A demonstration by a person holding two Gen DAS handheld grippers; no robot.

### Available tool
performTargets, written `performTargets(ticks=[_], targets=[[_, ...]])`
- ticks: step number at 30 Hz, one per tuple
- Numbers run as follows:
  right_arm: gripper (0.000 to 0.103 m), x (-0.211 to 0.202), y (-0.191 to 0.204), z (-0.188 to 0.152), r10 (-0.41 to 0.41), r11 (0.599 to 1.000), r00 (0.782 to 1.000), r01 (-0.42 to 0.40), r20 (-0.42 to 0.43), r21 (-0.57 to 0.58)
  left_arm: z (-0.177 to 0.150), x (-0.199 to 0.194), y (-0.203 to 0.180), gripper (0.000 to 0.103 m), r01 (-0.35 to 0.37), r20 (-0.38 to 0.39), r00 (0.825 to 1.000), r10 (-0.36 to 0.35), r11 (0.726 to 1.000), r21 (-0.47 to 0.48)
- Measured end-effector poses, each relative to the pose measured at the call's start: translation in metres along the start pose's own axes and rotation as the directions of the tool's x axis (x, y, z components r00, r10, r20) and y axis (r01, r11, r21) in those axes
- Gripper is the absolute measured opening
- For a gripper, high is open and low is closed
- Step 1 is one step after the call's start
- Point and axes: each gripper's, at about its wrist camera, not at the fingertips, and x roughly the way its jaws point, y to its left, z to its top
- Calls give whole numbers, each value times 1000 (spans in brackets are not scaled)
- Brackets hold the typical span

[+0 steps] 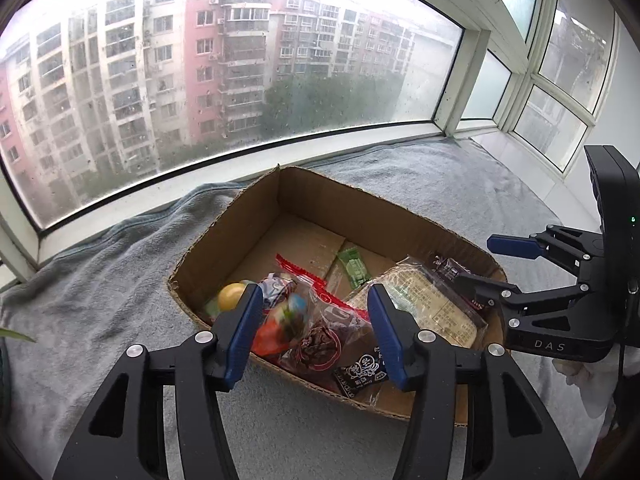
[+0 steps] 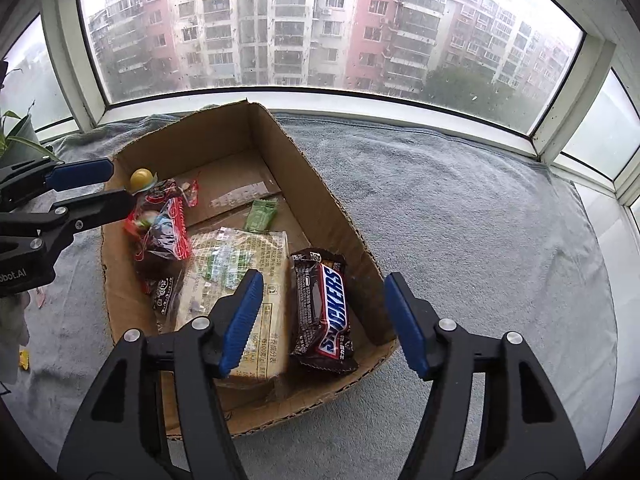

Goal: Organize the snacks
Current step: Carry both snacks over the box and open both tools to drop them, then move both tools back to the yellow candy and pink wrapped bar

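An open cardboard box [image 1: 256, 216] [image 2: 332, 204] sits on a grey towel and holds the snacks. In it lie a Snickers bar [image 2: 326, 312] [image 1: 456, 276], a pale cracker pack [image 2: 244, 280] [image 1: 432, 304], a clear red-printed candy bag [image 1: 312, 320] [image 2: 162, 224], a small green packet [image 1: 354, 268] [image 2: 261, 214], a yellow ball candy [image 1: 231, 295] [image 2: 141, 178] and a small black packet [image 1: 362, 374] [image 2: 162, 292]. My left gripper [image 1: 316, 334] [image 2: 102, 186] is open and empty above the candy bag. My right gripper [image 2: 324, 320] [image 1: 488, 264] is open and empty above the Snickers bar.
The grey towel [image 1: 100, 300] [image 2: 460, 220] covers a window sill under large windows. A potted plant [image 2: 18, 136] stands at the left. A small yellow scrap [image 2: 24, 360] lies on the towel left of the box.
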Motion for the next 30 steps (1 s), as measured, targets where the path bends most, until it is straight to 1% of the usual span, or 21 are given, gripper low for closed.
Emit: performTargets(ticks=[7,14,18,22,26,30], targets=[[66,-7,6,1,-12,1000,1000,12,1,-12,0,-7,1,54,-8,8,1000,8,1000,6],[66,-32,18,3,-7,999,999,8,33,-31,2,-25,1,54,-18,30,999,17,1000,15],[66,-49,28,5,4,999,998,-1,59,-51,-2,-44,5,54,-25,45,999,25,1000,15],[66,-66,40,6,22,998,996,-16,84,-65,-5,-66,12,54,-48,69,997,47,999,5],[66,-85,56,5,48,995,993,-38,112,-91,-10,-93,22,54,-65,94,993,65,998,-6],[66,-104,75,5,82,990,987,-64,141,-125,-22,-126,38,54,-101,121,987,102,995,-10]])
